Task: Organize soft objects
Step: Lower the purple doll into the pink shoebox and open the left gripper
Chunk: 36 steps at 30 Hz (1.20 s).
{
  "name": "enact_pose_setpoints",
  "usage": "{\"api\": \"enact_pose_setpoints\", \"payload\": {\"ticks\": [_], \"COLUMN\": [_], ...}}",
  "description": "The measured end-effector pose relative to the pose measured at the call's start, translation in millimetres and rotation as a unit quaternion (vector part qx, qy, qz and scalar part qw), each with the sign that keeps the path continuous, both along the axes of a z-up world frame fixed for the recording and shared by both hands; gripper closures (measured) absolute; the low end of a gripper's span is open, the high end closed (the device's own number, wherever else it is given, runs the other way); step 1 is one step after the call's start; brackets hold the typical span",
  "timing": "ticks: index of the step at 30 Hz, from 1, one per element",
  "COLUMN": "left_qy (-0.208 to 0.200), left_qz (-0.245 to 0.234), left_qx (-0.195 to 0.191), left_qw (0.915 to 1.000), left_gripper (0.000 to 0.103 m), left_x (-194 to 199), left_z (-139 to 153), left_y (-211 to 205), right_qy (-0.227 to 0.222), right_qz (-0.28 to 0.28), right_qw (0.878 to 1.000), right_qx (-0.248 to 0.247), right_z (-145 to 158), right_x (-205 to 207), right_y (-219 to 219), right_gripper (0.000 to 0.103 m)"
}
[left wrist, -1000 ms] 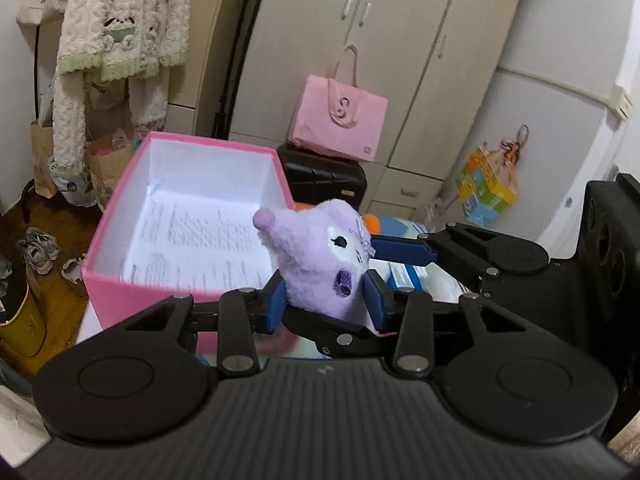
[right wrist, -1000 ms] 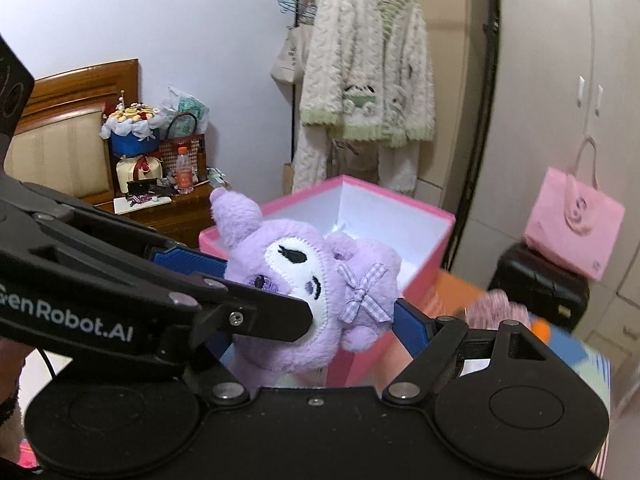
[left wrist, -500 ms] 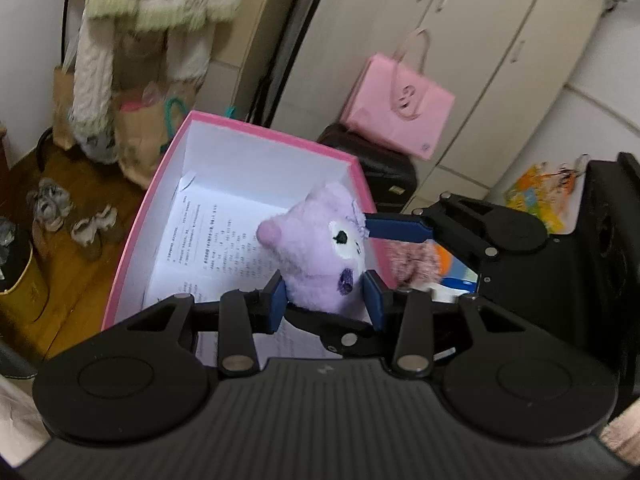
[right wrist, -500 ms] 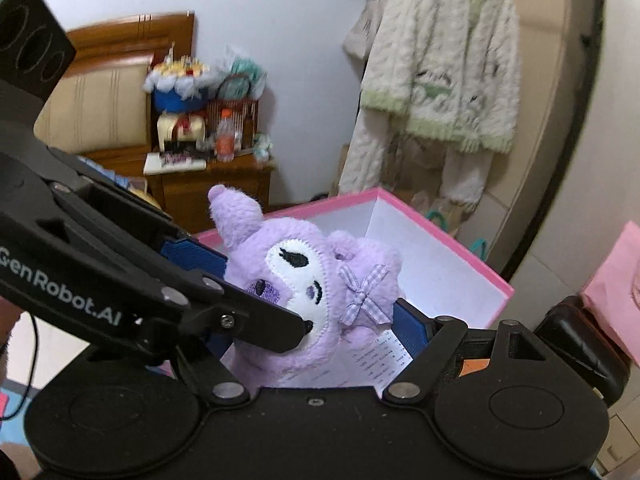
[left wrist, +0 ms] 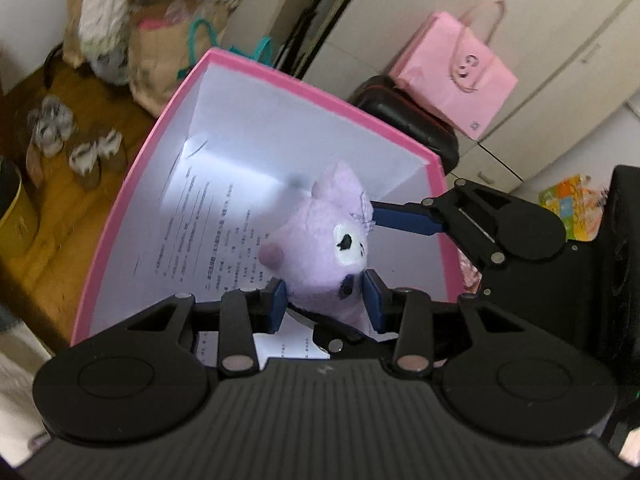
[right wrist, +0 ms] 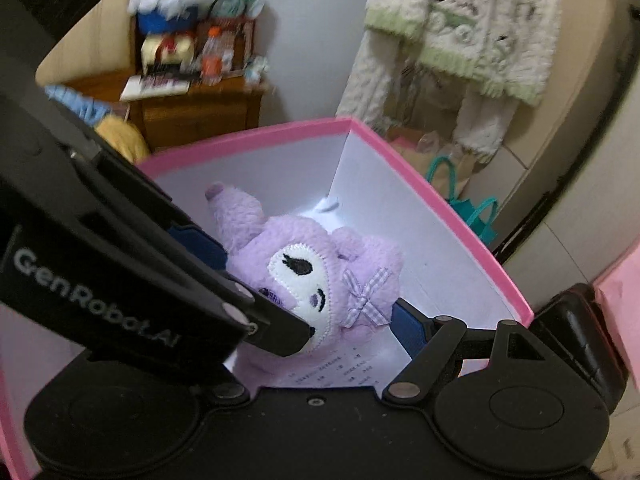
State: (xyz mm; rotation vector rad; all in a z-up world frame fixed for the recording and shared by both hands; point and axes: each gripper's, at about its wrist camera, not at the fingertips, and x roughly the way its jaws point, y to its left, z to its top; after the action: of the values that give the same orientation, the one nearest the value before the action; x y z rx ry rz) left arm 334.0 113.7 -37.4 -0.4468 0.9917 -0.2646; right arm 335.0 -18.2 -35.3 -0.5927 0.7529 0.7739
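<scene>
We are holding a purple plush toy (left wrist: 320, 248) with a white embroidered face and a small checked bow over the open pink box (left wrist: 120, 208), above the printed sheet of paper (left wrist: 208, 232) that lies on the box's white floor. Whether the toy touches the paper we cannot tell. Our left tongs (left wrist: 325, 304) grip the toy's lower part, the blue pads pressing into the fur on both sides, so the jaws stand fairly narrow. Our right tongs (right wrist: 316, 296) hold the toy's head across its width, one blue pad behind the ear side and the other beside the bow, so these jaws stand wide, closed on the toy. In the left wrist view the right tongs reach in from the right, their blue finger against the bow side of the head. Beyond the box's far wall we see a pink bag (left wrist: 456, 76) resting on a black suitcase (left wrist: 404, 116) in front of pale cupboards. To the left, on the wooden floor (left wrist: 24, 152), lie fluffy slippers (left wrist: 72, 144). In the right wrist view a cream knitted cardigan (right wrist: 472, 28) hangs behind the box, and a wooden nightstand (right wrist: 200, 112) carries small clutter.
</scene>
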Motion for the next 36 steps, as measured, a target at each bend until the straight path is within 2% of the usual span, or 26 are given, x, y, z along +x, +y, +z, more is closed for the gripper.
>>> {"api": "enact_pose_setpoints", "payload": {"ticks": [6,8,12,15,20,31,36], "left_qy": [0.026,0.027,0.024,0.008,-0.04,-0.089,-0.102], "left_qz": [0.012,0.016,0.02,0.015,0.0,-0.03,-0.06], "left_qx": [0.0,0.022,0.042,0.048,0.087,0.118,0.117], "left_qw": [0.9996,0.9993,0.9986,0.9987,0.9954,0.9886,0.986], "left_gripper": [0.065,0.066,0.058,0.053,0.049,0.045,0.042], "left_x": [10.2,12.2,12.1,4.8,-17.1,-72.2,-99.7], "left_z": [-8.0,-5.6,-2.3,5.2,26.1,61.5,74.9], "left_y": [1.5,-1.6,-7.1,-7.3,-9.8,-8.7,-14.4], "right_qy": [0.014,0.015,-0.002,0.003,0.007,-0.007,-0.013], "right_qz": [0.021,0.02,0.015,0.007,-0.004,-0.023,-0.021], "right_qw": [0.998,0.998,0.997,0.998,0.999,0.999,0.999], "right_qx": [-0.058,-0.058,-0.075,-0.062,-0.035,-0.023,-0.025], "right_z": [-11.6,-9.7,-9.6,-5.2,8.3,36.9,49.7], "right_x": [13.0,13.8,10.2,9.7,2.2,-42.6,-69.4], "right_y": [13.1,12.9,8.9,0.9,-11.3,-23.5,-26.3], "right_gripper": [0.02,0.019,0.018,0.018,0.018,0.018,0.018]}}
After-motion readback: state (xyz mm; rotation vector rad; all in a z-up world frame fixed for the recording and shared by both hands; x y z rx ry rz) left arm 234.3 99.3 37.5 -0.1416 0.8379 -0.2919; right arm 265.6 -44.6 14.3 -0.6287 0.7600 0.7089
